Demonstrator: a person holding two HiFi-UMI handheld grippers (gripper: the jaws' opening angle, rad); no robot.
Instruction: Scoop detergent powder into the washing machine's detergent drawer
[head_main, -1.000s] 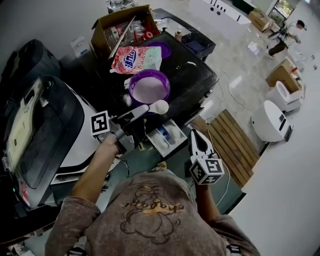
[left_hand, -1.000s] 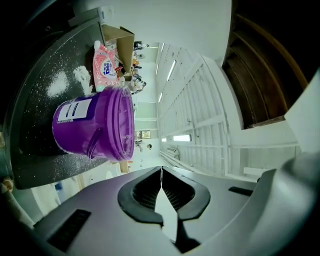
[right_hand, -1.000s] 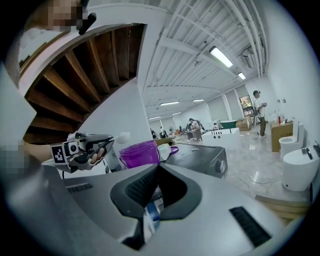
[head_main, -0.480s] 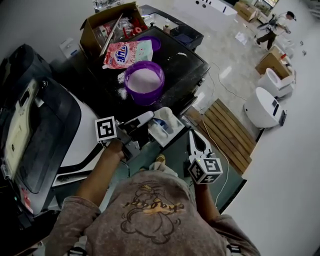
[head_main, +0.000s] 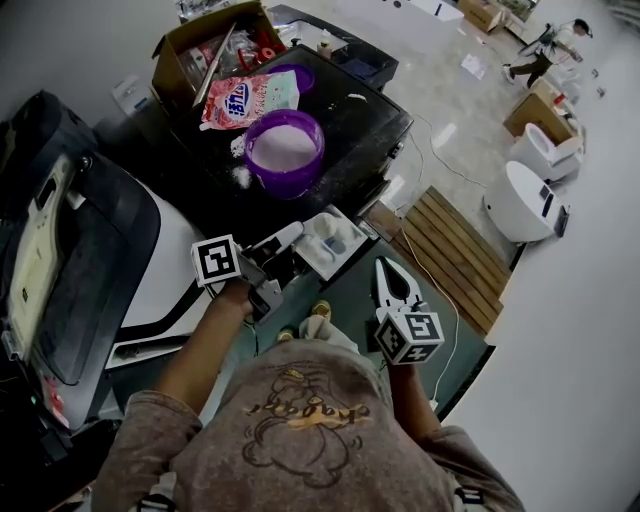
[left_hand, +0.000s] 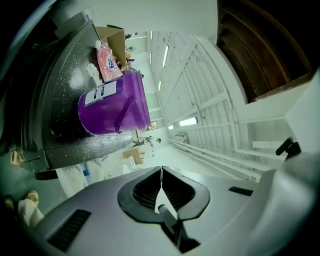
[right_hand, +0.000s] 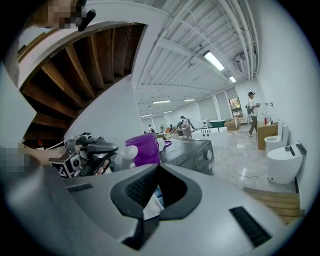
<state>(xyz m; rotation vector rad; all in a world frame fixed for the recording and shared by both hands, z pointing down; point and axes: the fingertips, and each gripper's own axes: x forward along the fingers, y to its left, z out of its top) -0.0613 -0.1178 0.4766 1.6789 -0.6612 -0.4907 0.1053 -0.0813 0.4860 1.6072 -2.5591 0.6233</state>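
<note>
A purple tub (head_main: 285, 150) of white powder stands on the dark washing machine top (head_main: 370, 110), with a pink detergent bag (head_main: 240, 100) behind it. The white detergent drawer (head_main: 350, 252) sticks out from the machine's front. My left gripper (head_main: 292, 234) reaches over the drawer's near end, shut on the handle of a white scoop (right_hand: 129, 151). In the head view the scoop's bowl blends into the white drawer. In the left gripper view (left_hand: 161, 171) only the handle shows, low between the jaws. My right gripper (head_main: 393, 275) hangs right of the drawer, shut on nothing (right_hand: 157, 167).
A cardboard box (head_main: 200, 50) of items sits behind the bag. A second machine with a dark lid (head_main: 80, 250) stands at the left. A wooden pallet (head_main: 450, 255) and white toilets (head_main: 525, 205) are on the floor to the right. A person (head_main: 555, 40) is far off.
My left gripper has carried the scoop from beside the purple tub down and toward me, over the drawer. The right gripper has hardly moved.
</note>
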